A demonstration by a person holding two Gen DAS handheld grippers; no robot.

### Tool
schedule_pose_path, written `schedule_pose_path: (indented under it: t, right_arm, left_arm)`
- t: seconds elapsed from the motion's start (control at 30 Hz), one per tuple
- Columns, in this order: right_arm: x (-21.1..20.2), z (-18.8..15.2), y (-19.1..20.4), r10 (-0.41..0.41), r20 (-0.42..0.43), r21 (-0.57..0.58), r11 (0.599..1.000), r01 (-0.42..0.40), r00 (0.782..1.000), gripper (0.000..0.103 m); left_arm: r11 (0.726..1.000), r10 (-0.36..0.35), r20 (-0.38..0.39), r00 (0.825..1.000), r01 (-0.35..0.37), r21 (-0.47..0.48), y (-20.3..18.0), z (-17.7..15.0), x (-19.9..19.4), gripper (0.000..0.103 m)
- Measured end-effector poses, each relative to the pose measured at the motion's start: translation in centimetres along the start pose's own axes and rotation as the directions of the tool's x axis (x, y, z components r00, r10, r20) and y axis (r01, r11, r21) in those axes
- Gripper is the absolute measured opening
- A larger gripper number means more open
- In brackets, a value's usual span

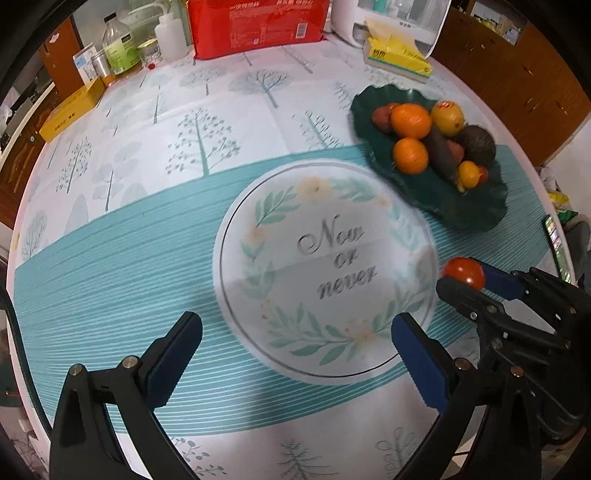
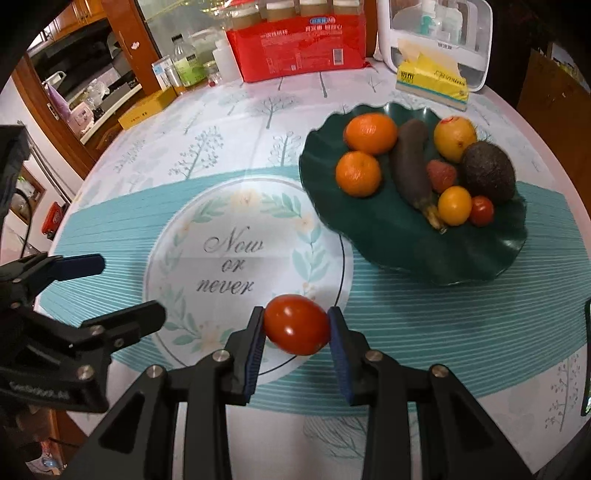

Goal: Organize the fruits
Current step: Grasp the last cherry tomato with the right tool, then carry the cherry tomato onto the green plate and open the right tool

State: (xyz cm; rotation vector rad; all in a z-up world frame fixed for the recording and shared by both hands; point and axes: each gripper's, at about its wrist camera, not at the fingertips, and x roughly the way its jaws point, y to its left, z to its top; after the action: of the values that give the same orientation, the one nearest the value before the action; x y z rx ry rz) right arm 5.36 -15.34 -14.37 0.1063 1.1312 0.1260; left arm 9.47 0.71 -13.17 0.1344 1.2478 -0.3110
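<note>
Right gripper (image 2: 296,330)-clamped tomato (image 2: 296,324), green fruit plate (image 2: 406,243) beyond, tissue box (image 2: 432,83) behind.

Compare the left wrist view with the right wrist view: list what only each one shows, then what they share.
Only the left wrist view shows the left tool head-on, open and holding nothing, and a small metal can by the bottles.

Only the right wrist view shows the whole tomato pinched between both pads of the right tool, and a small tomato unobstructed on the plate.

Both show the dark green plate of fruit, the red package and the yellow tissue box.
</note>
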Motion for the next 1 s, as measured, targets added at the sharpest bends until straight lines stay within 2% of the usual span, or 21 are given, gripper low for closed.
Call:
schedule_pose_path:
  t: [0.3, 0.57, 0.77, 1.0]
  right_arm:
    - [-5.2, 3.7, -2.6, -0.029, 0.095, -0.01, 0.999, 0.03, 0.995, 0.034]
    - [-8.8, 8.9, -6.4, -0.062, 0.176, -0.042, 0.997, 0.07, 0.982, 0.034]
    - [-8.4, 12.4, -8.9, -0.075, 0.193, -0.073, 0.993, 0.09, 0.978, 0.034]
    - [-4.8, 14.5, -11.2, -0.053, 0.133, -0.083, 0.994, 0.065, 0.99, 0.034]
  left_arm:
    - [0.999, -0.049, 0.078, 0.996, 0.049, 0.01, -4.1, 3.9, -3.1, 0.102]
    - [0.999, -0.046, 0.166, 0.985, 0.046, 0.003, -7.8, 9.0, -5.0, 0.102]
    - [0.998, -0.02, 0.203, 0.979, 0.03, -0.049, -9.1, 12.9, -4.4, 0.102]
    - [0.994, 0.04, 0.175, 0.984, -0.022, -0.103, -9.5, 14.7, -1.2, 0.102]
